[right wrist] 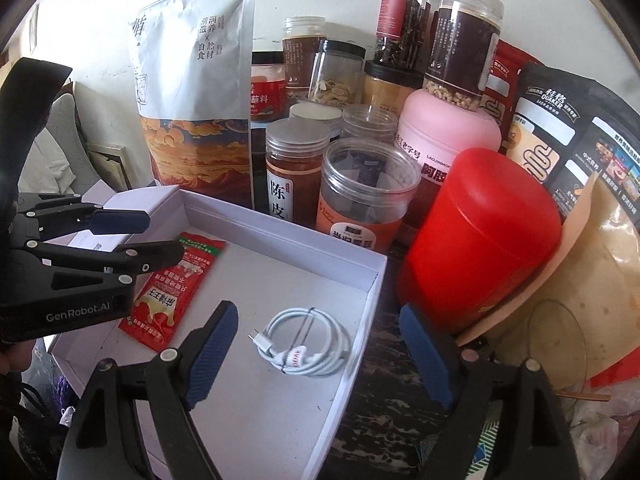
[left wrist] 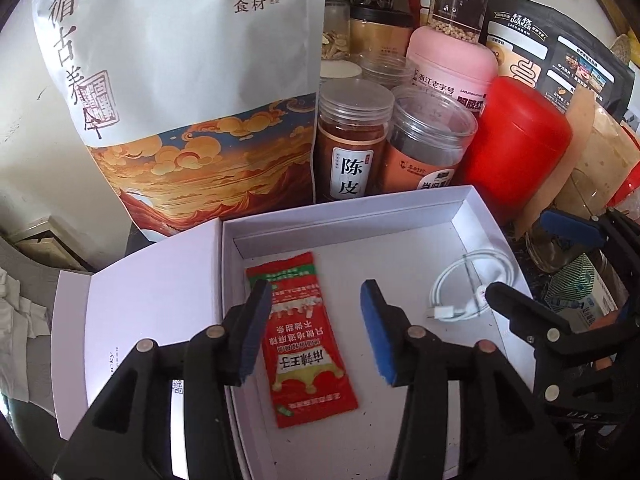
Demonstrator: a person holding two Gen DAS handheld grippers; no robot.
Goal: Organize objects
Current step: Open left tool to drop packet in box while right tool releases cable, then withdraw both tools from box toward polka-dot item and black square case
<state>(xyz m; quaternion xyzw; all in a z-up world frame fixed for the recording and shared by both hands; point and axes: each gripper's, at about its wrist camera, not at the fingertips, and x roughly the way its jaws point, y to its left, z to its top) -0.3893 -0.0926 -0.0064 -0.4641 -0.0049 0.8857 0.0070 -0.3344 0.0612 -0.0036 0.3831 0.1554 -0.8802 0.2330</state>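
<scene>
A home: crowded food jars (right wrist: 296, 184), snack pouches (right wrist: 196, 80).

Red packet (right wrist: 170, 288) partly hidden behind left claw (right wrist: 158, 236)

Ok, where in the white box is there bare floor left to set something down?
Free: the white box floor between the red sachet and the coiled white cable, plus the near strip below both. Crowded: jars, a red canister and pouches pack the space behind and right of the box.

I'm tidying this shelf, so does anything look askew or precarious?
Yes: a tall clear jar stands stacked on the pink canister, where it could topple. The red canister beside the white box appears tilted.
</scene>
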